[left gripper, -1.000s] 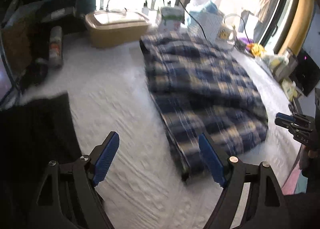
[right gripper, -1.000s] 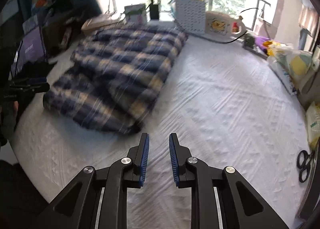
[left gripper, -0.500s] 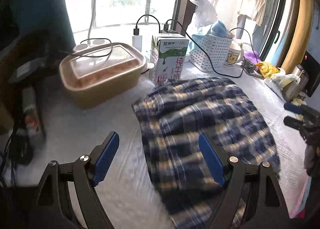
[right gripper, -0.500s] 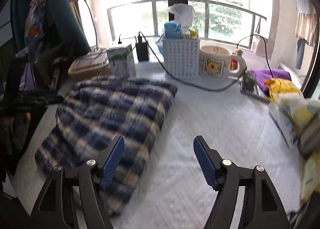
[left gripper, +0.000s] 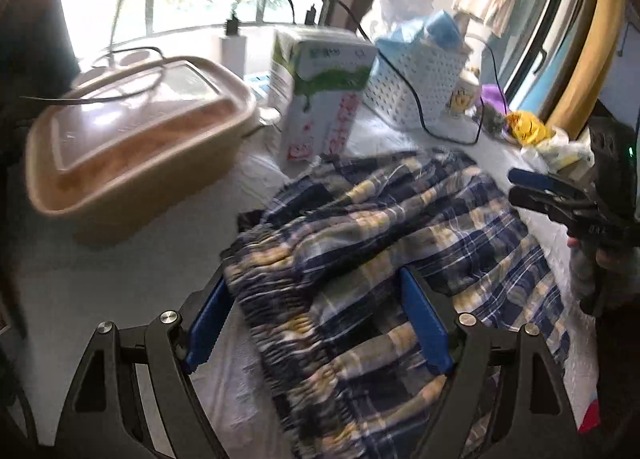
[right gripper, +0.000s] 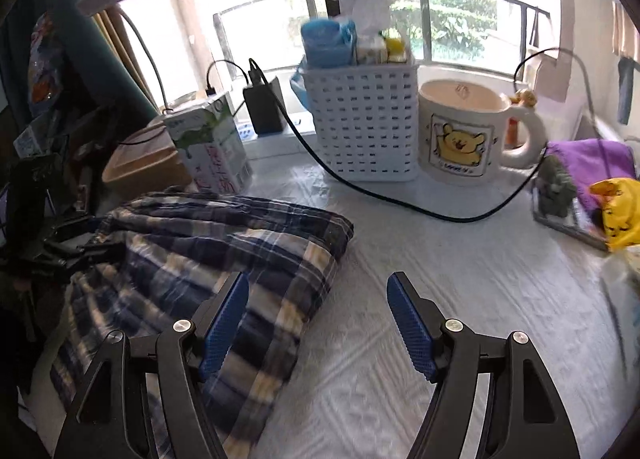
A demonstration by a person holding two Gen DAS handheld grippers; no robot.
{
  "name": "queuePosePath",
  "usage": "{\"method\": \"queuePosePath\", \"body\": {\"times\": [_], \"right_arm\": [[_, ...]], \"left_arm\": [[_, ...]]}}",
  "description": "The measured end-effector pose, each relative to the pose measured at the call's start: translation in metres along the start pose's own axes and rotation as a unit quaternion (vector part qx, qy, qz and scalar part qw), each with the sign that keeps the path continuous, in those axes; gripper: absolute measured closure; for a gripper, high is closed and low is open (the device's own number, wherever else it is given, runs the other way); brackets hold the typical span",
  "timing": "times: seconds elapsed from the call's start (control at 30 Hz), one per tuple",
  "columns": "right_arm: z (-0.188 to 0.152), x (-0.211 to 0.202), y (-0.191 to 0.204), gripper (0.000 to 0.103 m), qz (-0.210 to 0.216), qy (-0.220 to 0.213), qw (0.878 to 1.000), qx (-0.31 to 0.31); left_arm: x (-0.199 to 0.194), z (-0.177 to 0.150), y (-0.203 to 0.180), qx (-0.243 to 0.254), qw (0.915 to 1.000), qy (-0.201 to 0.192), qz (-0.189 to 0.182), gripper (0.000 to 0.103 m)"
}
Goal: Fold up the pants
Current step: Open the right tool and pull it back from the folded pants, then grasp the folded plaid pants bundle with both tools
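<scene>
Blue, white and yellow plaid pants (left gripper: 380, 259) lie folded lengthwise on the white textured table cover, also in the right wrist view (right gripper: 208, 259). My left gripper (left gripper: 320, 319) is open, low over the gathered waistband end, with cloth between its blue pads. My right gripper (right gripper: 318, 319) is open beside the pants' right edge, its left pad over the cloth. It also shows at the right of the left wrist view (left gripper: 540, 191).
At the far end stand a tan lidded container (left gripper: 132, 131), a milk carton (right gripper: 208, 143), a white basket (right gripper: 364, 119), a bear mug (right gripper: 464, 131) and a black cable (right gripper: 400, 203). Purple cloth and yellow items (right gripper: 600, 179) lie at right.
Both grippers have moved forward along the pants toward the far waistband end. My right gripper opened from shut a second ago. The left stayed open.
</scene>
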State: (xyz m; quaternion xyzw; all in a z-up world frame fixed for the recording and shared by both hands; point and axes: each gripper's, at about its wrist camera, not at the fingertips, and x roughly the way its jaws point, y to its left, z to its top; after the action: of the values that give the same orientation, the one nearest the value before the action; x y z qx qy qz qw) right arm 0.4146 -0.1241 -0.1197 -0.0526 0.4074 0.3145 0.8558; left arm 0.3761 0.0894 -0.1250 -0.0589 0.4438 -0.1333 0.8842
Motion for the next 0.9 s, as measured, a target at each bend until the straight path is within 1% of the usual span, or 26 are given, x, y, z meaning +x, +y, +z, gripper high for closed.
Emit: {"method": "queuePosePath", "body": {"times": [0.1, 0.13, 0.2, 0.3, 0.37, 0.4, 0.43, 0.47, 0.5, 0.63, 0.7, 0.77, 0.8, 0.83, 0.9], "right_arm": [[-0.003, 0.013, -0.003, 0.029, 0.015, 0.010, 1.000, 0.008], [-0.004, 0.019, -0.005, 0.029, 0.021, 0.014, 1.000, 0.011], [-0.004, 0.026, -0.007, 0.029, 0.031, 0.025, 0.999, 0.020], [0.000, 0.031, -0.009, 0.029, 0.054, 0.029, 0.998, 0.023], [0.003, 0.034, -0.010, 0.029, 0.071, 0.027, 0.997, 0.030], [0.006, 0.036, -0.011, 0.029, 0.083, 0.027, 0.996, 0.035], [0.008, 0.038, -0.013, 0.029, 0.096, 0.026, 0.994, 0.041], [0.010, 0.040, -0.014, 0.029, 0.102, 0.027, 0.993, 0.046], [0.012, 0.040, -0.014, 0.029, 0.106, 0.026, 0.993, 0.050], [0.013, 0.042, -0.009, 0.030, 0.120, 0.028, 0.991, 0.044], [0.012, 0.042, -0.008, 0.030, 0.119, 0.028, 0.991, 0.044], [0.012, 0.043, -0.009, 0.042, 0.115, 0.030, 0.992, 0.046], [0.011, 0.043, -0.011, 0.054, 0.113, 0.030, 0.992, 0.049], [0.011, 0.044, -0.012, 0.071, 0.117, 0.032, 0.991, 0.050], [0.010, 0.042, -0.010, 0.075, 0.115, 0.028, 0.992, 0.045]], "left_arm": [[0.012, 0.000, -0.002, -0.005, 0.9999, 0.016, -0.001, 0.022], [0.012, 0.001, -0.003, -0.001, 0.9999, 0.010, 0.000, 0.022], [0.014, 0.003, -0.005, 0.008, 0.9998, 0.016, 0.005, 0.023], [0.017, 0.005, -0.006, 0.011, 0.9997, 0.021, 0.011, 0.027], [0.018, 0.007, -0.007, 0.008, 0.9997, 0.020, 0.012, 0.033], [0.017, 0.008, -0.006, -0.001, 0.9998, 0.018, 0.009, 0.042], [0.016, 0.009, -0.005, -0.014, 0.9998, 0.016, -0.007, 0.053], [0.017, 0.011, -0.004, -0.020, 0.9996, 0.016, -0.014, 0.056], [0.018, 0.011, -0.004, -0.029, 0.9992, 0.014, -0.023, 0.061], [0.018, 0.010, -0.004, -0.036, 0.9990, 0.004, -0.025, 0.067], [0.017, 0.009, -0.001, -0.050, 0.9983, 0.000, -0.031, 0.070], [0.016, 0.007, -0.002, -0.055, 0.9980, -0.006, -0.031, 0.073], [0.015, 0.007, -0.002, -0.054, 0.9981, -0.008, -0.030, 0.074], [0.014, 0.007, -0.004, -0.053, 0.9982, -0.011, -0.027, 0.076], [0.010, 0.005, -0.006, -0.053, 0.9982, -0.015, -0.024, 0.077]]}}
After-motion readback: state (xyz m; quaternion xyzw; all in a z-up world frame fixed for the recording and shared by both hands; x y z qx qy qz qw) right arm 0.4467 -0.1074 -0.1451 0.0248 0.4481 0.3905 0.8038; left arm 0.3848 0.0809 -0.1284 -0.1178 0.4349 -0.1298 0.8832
